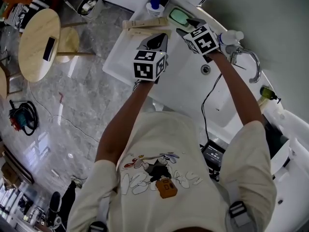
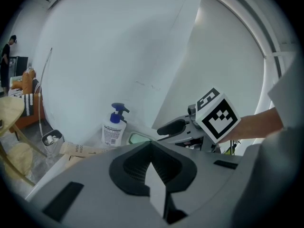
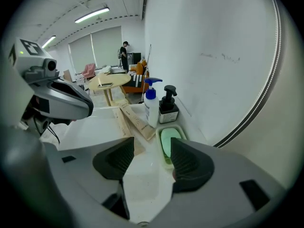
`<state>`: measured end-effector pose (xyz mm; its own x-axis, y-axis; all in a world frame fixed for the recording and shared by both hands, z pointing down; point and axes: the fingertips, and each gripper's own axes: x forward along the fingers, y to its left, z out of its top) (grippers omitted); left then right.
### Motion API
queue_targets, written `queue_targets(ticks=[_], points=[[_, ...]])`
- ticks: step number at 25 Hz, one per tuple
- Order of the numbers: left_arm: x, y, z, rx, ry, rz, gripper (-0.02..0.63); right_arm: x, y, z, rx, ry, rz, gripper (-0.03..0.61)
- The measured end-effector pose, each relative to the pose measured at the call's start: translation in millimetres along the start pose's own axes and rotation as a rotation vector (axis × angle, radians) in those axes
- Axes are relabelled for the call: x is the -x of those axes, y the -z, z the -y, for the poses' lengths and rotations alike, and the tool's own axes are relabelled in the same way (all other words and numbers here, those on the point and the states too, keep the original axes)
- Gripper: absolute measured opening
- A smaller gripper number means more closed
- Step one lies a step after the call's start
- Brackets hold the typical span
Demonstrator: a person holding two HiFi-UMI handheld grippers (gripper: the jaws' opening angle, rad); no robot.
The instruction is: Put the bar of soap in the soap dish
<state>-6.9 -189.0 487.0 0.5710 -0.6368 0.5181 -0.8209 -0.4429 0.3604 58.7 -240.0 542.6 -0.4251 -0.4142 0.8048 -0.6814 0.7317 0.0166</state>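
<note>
A pale green bar of soap (image 3: pixel 168 141) lies in the light green soap dish (image 3: pixel 166 164) on the white counter against the wall. It shows in the head view too, as soap (image 1: pixel 179 16) at the counter's far end. My right gripper (image 3: pixel 152 147) hovers open just short of the dish, with nothing between its fingers; it appears as the right gripper (image 1: pixel 187 26) in the head view. My left gripper (image 2: pixel 151 145) is shut and empty, held over the counter left of the right one, and shows in the head view as the left gripper (image 1: pixel 157 39).
Behind the dish stand a black pump bottle (image 3: pixel 168 108) and a white bottle with a blue pump (image 3: pixel 151 106). Beige tubes (image 3: pixel 135 121) lie to their left. The basin drain (image 1: pixel 205 69) and faucet (image 1: pixel 247 57) are to the right. A round wooden table (image 1: pixel 37 43) stands on the floor.
</note>
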Motion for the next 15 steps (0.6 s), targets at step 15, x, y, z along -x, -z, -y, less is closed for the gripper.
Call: queue_targets(ticks=[15], points=[[48, -8, 20, -0.015, 0.044, 0.058, 0.008, 108, -48, -64, -0.066, -0.063, 0.235, 0.159]])
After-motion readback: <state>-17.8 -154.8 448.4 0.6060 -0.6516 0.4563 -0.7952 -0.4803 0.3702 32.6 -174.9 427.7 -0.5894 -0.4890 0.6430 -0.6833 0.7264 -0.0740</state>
